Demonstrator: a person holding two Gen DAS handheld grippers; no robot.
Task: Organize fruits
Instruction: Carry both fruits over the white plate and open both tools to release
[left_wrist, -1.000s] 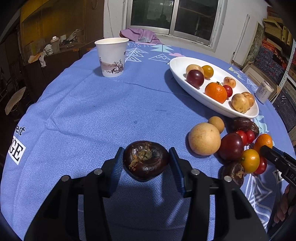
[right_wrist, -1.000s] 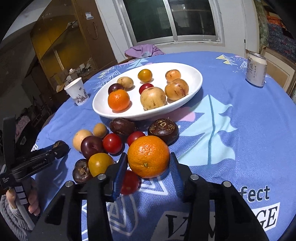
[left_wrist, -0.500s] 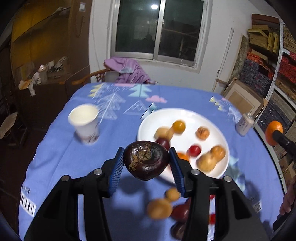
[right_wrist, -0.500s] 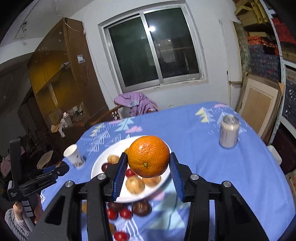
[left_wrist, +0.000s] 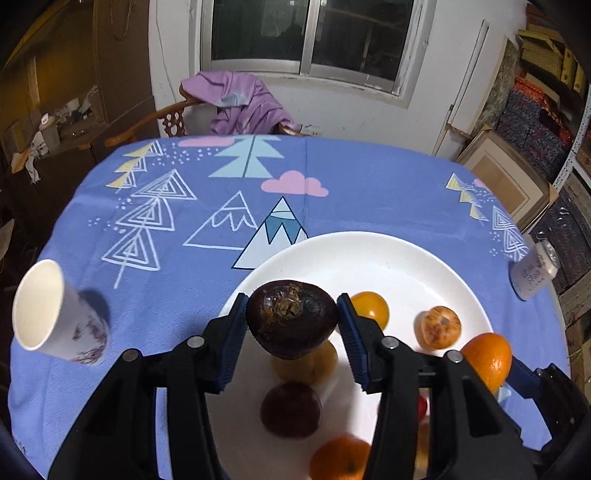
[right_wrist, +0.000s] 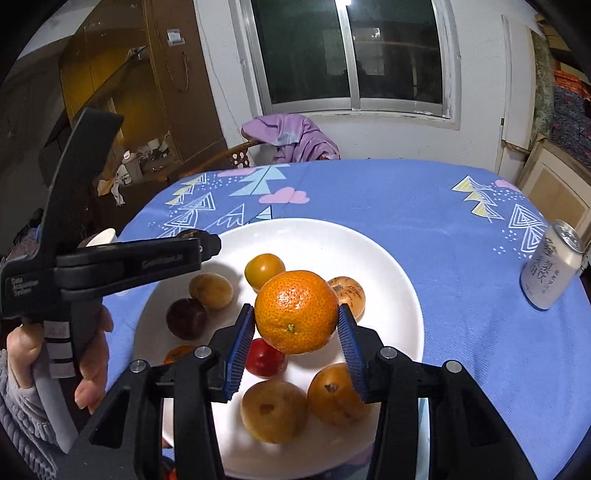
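Note:
My left gripper (left_wrist: 291, 323) is shut on a dark brown, wrinkled fruit (left_wrist: 291, 319) and hangs over the left part of the white plate (left_wrist: 369, 254). My right gripper (right_wrist: 296, 323) is shut on an orange (right_wrist: 296, 312) above the middle of the same plate (right_wrist: 332, 240). Several fruits lie in the plate: a yellow one (right_wrist: 265, 270), a tan one (right_wrist: 210, 290), a dark plum (right_wrist: 186, 318), a red one (right_wrist: 266, 358). In the left wrist view the held orange (left_wrist: 487, 360) shows at the right. In the right wrist view the left gripper's body (right_wrist: 110, 266) crosses at the left.
A paper cup (left_wrist: 55, 314) stands on the blue tablecloth (left_wrist: 184, 221) left of the plate. A white can (right_wrist: 552, 271) stands to the plate's right. A chair with a purple cloth (left_wrist: 240, 99) sits at the table's far edge. A person's hand (right_wrist: 88, 369) grips the left handle.
Both grippers lifted their fruits off the table and carried them forward. They now hang over the white plate; the loose fruit pile has dropped out of view.

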